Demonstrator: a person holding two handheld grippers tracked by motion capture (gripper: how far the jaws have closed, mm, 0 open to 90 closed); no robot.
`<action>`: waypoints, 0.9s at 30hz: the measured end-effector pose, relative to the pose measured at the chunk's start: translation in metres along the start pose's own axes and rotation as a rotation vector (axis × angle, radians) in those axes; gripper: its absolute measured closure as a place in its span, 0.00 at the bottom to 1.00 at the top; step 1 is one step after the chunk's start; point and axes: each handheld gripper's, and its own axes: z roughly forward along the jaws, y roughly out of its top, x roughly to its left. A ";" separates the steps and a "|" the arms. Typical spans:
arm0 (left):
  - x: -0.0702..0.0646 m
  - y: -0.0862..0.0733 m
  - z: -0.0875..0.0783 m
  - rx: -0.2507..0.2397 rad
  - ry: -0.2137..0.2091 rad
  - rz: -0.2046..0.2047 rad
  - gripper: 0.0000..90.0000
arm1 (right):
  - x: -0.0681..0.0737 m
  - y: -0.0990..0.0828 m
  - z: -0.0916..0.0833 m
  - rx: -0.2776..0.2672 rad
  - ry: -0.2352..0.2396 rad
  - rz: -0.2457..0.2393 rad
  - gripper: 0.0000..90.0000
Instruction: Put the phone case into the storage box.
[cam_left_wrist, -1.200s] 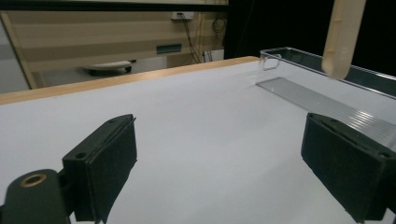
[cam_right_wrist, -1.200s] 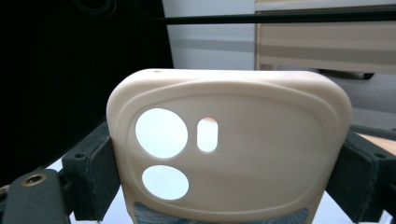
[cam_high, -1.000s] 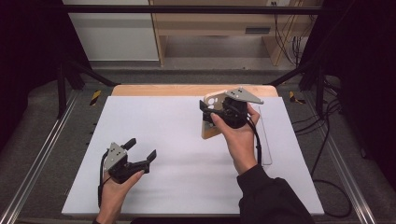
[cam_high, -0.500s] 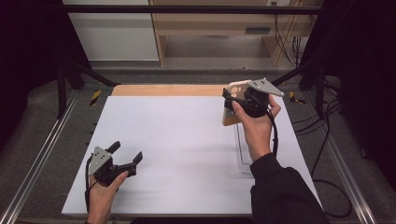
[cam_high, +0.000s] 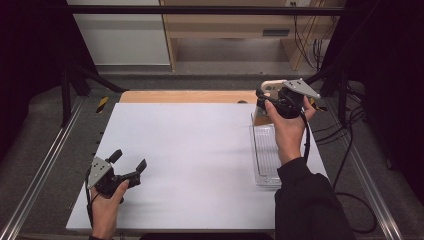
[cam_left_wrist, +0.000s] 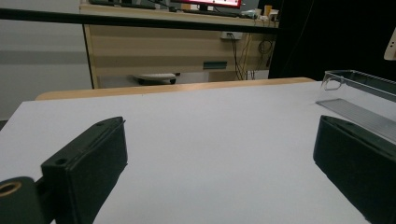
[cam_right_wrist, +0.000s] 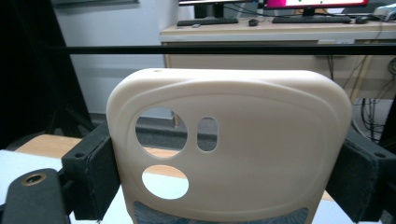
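Gripping one cream phone case (cam_right_wrist: 233, 149) by its two side edges, the right tool (cam_high: 280, 102) holds it upright just above one clear tray's (cam_high: 265, 150) far end. One left tool (cam_high: 127, 167), jaws wide, holds nothing, well apart on the table (cam_high: 200, 150).

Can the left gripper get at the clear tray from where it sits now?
Probably yes. The left gripper is open with nothing between its jaws, and bare white tabletop lies between it and the clear tray. The right hand over the tray's far end could crowd it.
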 end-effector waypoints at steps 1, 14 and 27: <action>0.000 0.000 0.001 0.003 -0.002 0.004 0.03 | -0.002 0.000 0.000 -0.002 -0.004 -0.001 0.13; 0.000 -0.002 0.003 0.008 -0.012 0.009 0.02 | -0.016 -0.012 0.006 0.035 -0.046 0.002 0.13; 0.000 -0.003 0.005 0.014 -0.028 0.003 0.02 | -0.015 -0.016 0.010 0.055 -0.079 -0.011 0.13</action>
